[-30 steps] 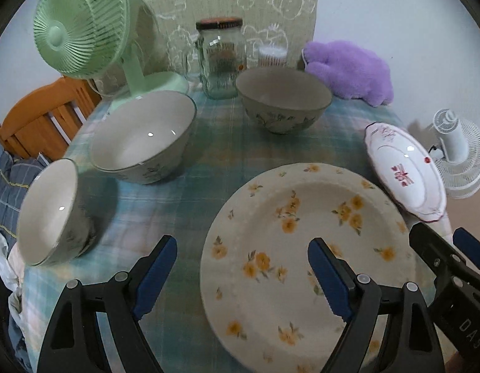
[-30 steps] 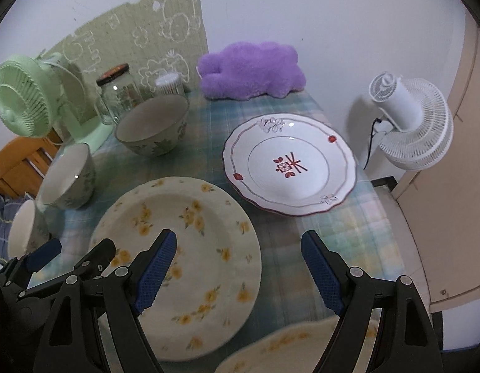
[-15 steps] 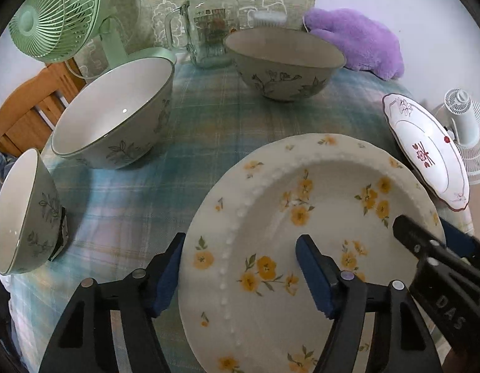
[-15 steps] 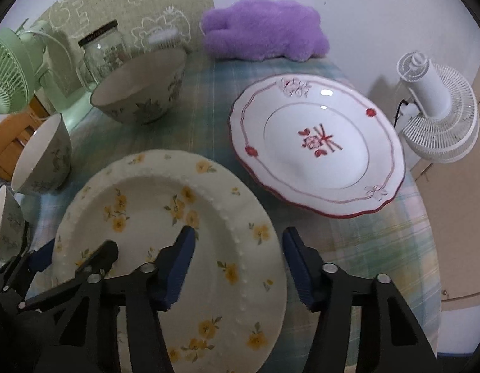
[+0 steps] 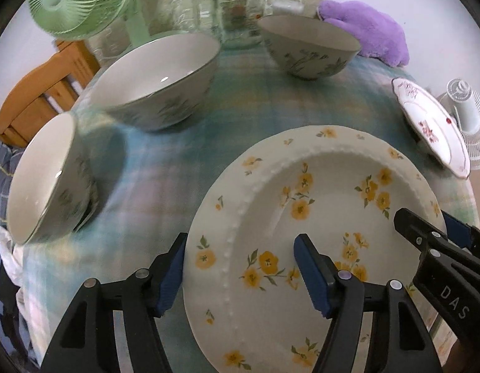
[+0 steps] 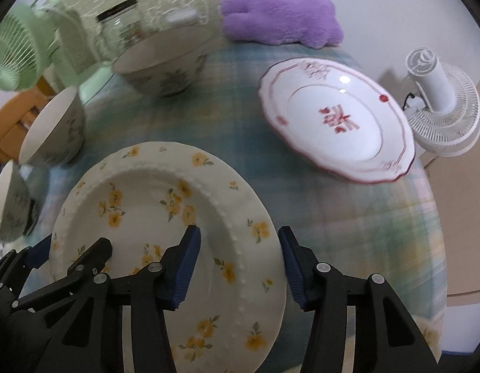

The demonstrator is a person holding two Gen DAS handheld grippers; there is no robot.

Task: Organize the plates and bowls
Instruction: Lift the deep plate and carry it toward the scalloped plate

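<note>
Floral plate (image 5: 317, 205) rim sits between closing left gripper (image 5: 240, 275) jaws, unclamped

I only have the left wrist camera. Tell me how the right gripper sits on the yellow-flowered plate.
Observer: The right gripper straddles the right rim of the yellow-flowered plate. One finger is over the plate and the other is outside it, over the tablecloth. The pads stand wide apart and are not clamped on the rim.
Operator: Now check the red-patterned plate for clearance.
Observer: The red-patterned plate lies flat and apart from the yellow-flowered plate, with a strip of bare tablecloth between the two rims.
</note>
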